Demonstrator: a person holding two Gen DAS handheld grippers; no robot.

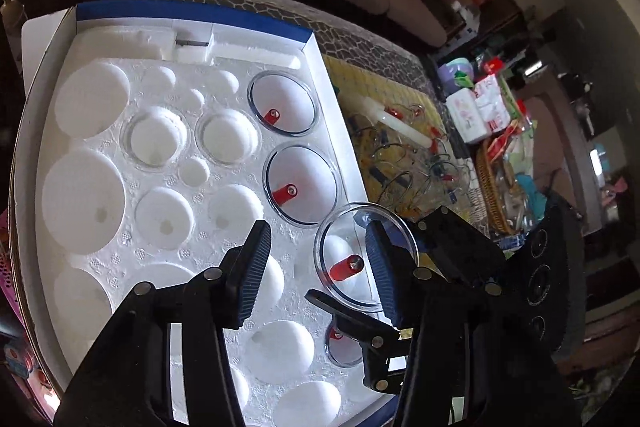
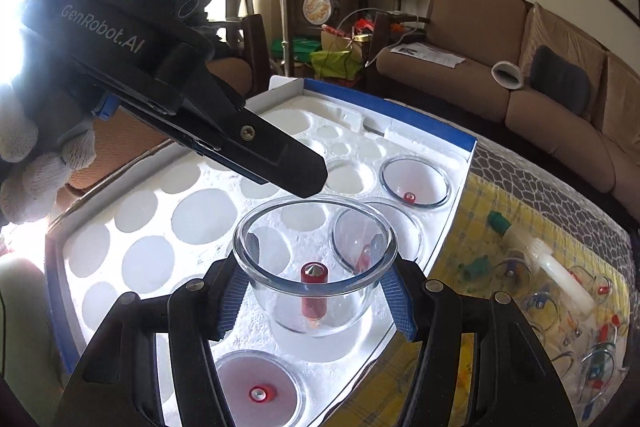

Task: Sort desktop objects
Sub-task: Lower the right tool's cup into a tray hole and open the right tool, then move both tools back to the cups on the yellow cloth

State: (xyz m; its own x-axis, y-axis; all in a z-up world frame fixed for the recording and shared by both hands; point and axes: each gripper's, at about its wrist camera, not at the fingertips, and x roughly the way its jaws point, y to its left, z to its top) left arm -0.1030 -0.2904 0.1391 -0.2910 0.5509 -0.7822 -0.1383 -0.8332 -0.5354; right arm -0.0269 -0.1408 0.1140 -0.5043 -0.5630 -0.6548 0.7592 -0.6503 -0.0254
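Right tool [image 2: 316,301]: clamped on a clear glass cup with a red valve stem [image 2: 316,267], blue ribbed pads pressed against both sides of the bowl, mouth tipped up toward the camera.
Held cup, position: it hangs just above the white foam insert with round wells [image 2: 152,227], over the right-hand column of wells; from the left wrist view the same cup [image 1: 366,257] shows beside the tray's right edge.
Left tool [image 1: 318,263]: jaws apart and empty, nothing between the pads; only foam wells show in the gap. In the right wrist view its black body [image 2: 168,67] slants down from the upper left, the tip hovering just above the held cup's rim, gripped by a hand in a white knitted glove [image 2: 36,163].
Box: the foam sits in a white cardboard box with a blue edge [image 2: 432,123] on the counter.
Cups already seated: two clear cups with red stems fill the far wells of the right column, the top one [image 1: 284,103] and the next [image 1: 302,185]; another sits in the nearest well [image 2: 258,385].
Empty wells: most of the left and middle wells hold nothing but foam.
Still loose: a jumble of clear glass cups with red and blue fittings [image 2: 568,311] lies on the yellow checked cloth [image 2: 480,211] right of the box, along with a white plastic pump handle [image 2: 560,273].
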